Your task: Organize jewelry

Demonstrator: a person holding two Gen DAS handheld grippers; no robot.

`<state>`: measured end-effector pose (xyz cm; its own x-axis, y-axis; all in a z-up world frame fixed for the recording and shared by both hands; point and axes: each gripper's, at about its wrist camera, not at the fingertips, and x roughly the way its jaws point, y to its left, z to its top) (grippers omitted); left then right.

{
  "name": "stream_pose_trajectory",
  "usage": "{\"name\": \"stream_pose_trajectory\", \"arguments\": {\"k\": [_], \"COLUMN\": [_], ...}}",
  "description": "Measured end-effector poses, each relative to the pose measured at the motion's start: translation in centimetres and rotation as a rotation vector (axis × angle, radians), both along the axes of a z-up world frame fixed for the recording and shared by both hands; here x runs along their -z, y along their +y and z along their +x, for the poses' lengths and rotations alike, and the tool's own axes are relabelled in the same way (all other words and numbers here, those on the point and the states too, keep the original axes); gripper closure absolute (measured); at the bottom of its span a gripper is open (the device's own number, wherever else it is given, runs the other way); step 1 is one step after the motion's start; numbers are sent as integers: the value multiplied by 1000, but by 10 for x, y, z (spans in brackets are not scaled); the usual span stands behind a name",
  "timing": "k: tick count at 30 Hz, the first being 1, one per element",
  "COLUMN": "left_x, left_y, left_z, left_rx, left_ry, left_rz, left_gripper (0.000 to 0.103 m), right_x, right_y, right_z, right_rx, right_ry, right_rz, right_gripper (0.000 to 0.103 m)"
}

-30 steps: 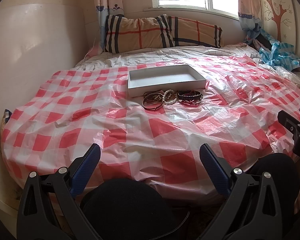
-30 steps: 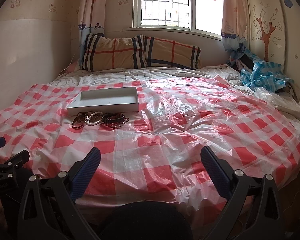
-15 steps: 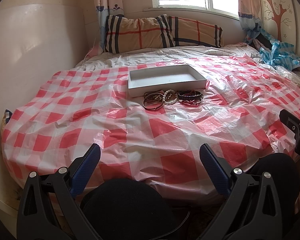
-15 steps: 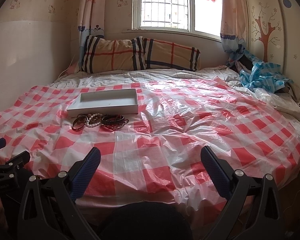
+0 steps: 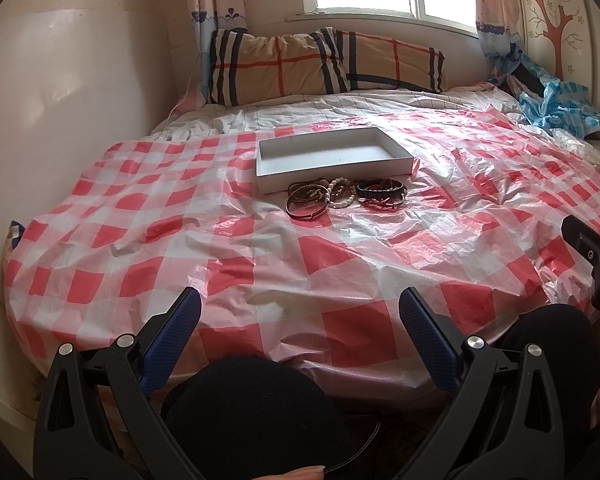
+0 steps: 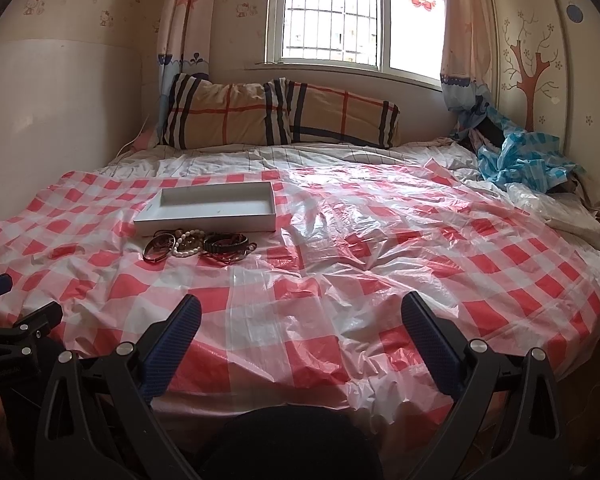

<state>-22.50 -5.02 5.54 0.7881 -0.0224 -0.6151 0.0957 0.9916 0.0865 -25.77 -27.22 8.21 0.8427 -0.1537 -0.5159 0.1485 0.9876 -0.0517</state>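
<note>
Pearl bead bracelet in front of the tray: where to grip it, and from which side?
Grip the near arc of the pearl bead bracelet, coming from above, one finger inside the loop. It lies flat on the checkered sheet, crowded between the dark bangles and black bands, so side access looks blocked.

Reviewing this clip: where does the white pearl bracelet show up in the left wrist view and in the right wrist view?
Left wrist: the white pearl bracelet lies just above centre, in the middle of the pile in front of the white tray.
Right wrist: the white pearl bracelet lies left of centre, in front of the white tray.
Shared landmark: the plaid pillow under the window.
</note>
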Motion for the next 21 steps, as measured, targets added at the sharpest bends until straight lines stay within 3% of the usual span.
{"name": "stream_pose_trajectory", "arguments": {"k": [21], "left_x": [-1], "left_y": [0], "left_z": [0], "left_rx": [2], "left_ry": [0], "left_rz": [0], "left_gripper": [8], "right_x": [-4], "right_y": [3], "right_z": [-2], "right_rx": [1], "right_ry": [-7], "right_rz": [-16], "right_gripper": [7]}}
